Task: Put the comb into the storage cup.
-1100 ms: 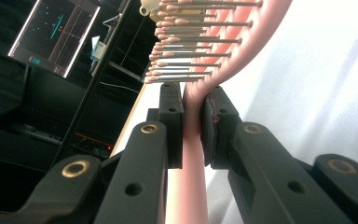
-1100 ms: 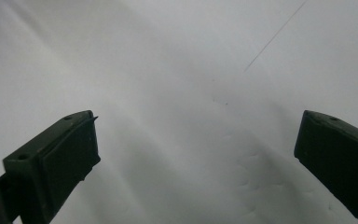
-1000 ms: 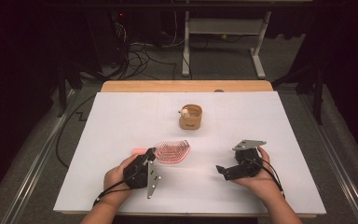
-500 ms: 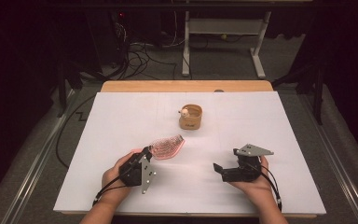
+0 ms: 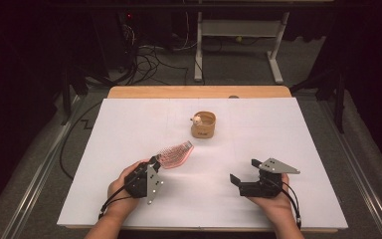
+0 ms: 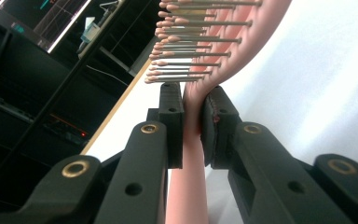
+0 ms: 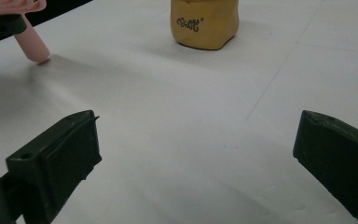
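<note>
In the high view, the left gripper (image 5: 155, 163) is in the lower left part of the frame, held by the person's left hand (image 5: 122, 191) above the white table (image 5: 129, 124). Its two black jaws are pressed together on the handle of a pink hairbrush (image 5: 175, 153), near the place where the handle meets the head. In the left gripper view the same hairbrush (image 6: 200, 88) rises from between the jaws to the top of the frame, with its rows of pins pointing to the left. In the high view the head of the brush is turned toward the middle of the table and seems lifted a little from the surface, but this is hard to judge from above.

The right gripper (image 5: 242, 173) is in the lower right part of the high view, in the person's right hand (image 5: 273, 201). Its jaws stand wide apart and nothing is between them; the right gripper view shows bare white table between the two pads.

A small tan cup (image 5: 203, 124) stands near the centre of the table, well apart from both grippers. In the right gripper view it is at the top centre, and the handle end of the brush is at the upper left.
</note>
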The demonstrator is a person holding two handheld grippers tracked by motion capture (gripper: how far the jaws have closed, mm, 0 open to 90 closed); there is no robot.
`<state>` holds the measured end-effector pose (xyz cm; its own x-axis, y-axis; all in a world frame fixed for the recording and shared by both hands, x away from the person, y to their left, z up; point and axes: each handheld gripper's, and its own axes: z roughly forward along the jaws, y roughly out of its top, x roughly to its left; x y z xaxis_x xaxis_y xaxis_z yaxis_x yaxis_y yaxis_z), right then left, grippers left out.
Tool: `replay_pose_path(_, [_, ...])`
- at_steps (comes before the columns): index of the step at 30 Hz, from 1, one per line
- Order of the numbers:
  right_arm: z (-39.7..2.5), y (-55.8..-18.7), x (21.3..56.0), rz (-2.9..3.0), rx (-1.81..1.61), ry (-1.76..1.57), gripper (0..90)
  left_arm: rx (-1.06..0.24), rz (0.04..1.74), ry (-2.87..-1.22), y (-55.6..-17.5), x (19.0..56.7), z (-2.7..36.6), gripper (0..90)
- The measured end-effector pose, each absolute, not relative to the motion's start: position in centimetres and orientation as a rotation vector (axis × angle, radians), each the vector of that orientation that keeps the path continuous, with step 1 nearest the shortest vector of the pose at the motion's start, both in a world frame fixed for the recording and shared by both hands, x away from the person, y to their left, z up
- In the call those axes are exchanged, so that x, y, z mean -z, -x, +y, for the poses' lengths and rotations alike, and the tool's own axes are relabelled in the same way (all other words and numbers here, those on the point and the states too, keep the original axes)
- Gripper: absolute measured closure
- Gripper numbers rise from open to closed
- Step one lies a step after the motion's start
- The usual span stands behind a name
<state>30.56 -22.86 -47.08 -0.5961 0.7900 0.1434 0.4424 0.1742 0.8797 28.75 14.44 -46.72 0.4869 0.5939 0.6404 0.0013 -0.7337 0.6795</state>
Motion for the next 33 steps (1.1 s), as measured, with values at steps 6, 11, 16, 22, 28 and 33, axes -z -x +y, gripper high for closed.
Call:
replay_pose_path(6, [-23.1, -30.4, 46.9, 2.09, -1.403, -1.164, 0.4, -1.166, 0.543, -2.08, -28.9, 46.3, 15.0, 80.6])
replay_pose_path(11, [-23.0, -30.4, 46.8, 2.089, -1.383, -1.154, 0.4, -1.081, 0.593, -2.038, -29.1, 46.0, 15.6, 80.6])
replay_pose_path(16, [-22.9, -30.3, 46.8, 2.092, -1.375, -1.162, 0.4, -1.0, 0.642, -1.999, -29.3, 45.8, 16.3, 80.6])
replay_pose_path(22, [-22.8, -30.3, 46.7, 2.091, -1.368, -1.156, 0.4, -0.944, 0.678, -1.963, -29.5, 45.7, 16.9, 80.6])
replay_pose_path(28, [-22.9, -30.3, 46.8, 2.077, -1.371, -1.146, 0.3, -0.889, 0.71, -1.922, -29.7, 45.6, 17.5, 80.6])
replay_pose_path(33, [-23.0, -30.3, 46.8, 2.073, -1.365, -1.152, 0.3, -0.855, 0.72, -1.901, -29.7, 45.5, 17.7, 80.6])
